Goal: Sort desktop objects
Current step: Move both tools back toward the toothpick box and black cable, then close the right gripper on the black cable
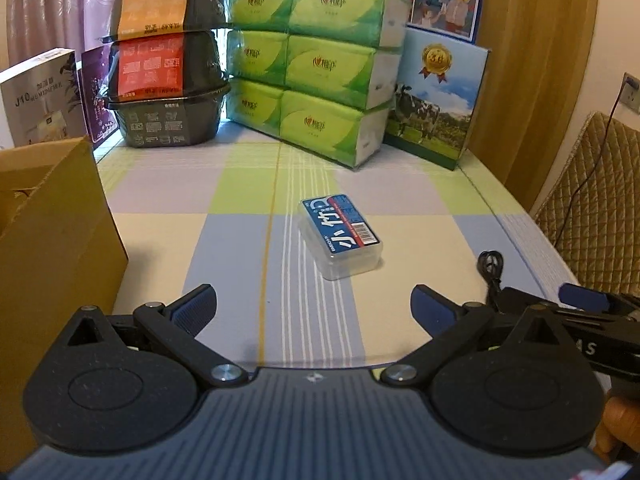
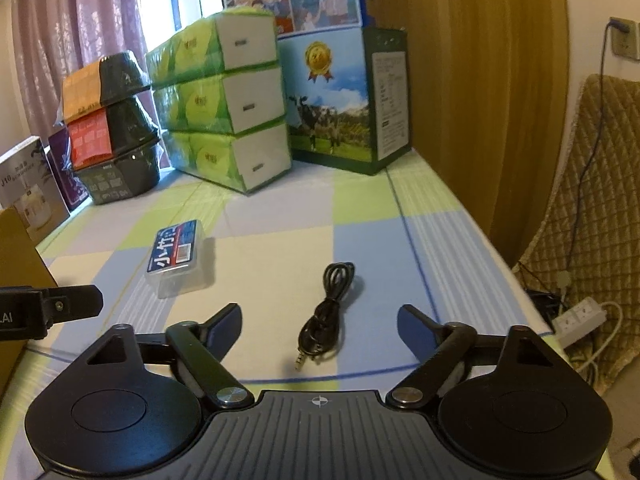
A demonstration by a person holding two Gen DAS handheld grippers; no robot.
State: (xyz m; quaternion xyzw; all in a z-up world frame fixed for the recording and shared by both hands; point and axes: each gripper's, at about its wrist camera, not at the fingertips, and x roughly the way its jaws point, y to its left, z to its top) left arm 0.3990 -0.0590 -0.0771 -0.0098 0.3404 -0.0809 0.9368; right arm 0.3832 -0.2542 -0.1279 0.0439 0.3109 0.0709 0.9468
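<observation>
A checked pastel tablecloth (image 2: 360,216) covered the desk. Both the left gripper (image 1: 314,306) and right gripper (image 2: 320,326) stood wide apart, empty. The coiled black audio cable (image 2: 326,312) lay between the right fingers: light, floppy, probably best pinched mid-bundle. Nearby, the clear plastic box with blue label (image 1: 340,236) looked rigid, slick; grip its long sides.

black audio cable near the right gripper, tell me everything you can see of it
The black audio cable is thin, rubbery-looking and bundled into a loose elongated coil. A metal jack plug sticks out at its near end. It lies flat on the checked tablecloth, ahead of the open right hand-held gripper, untouched, apart from the clear plastic box to its left.
</observation>
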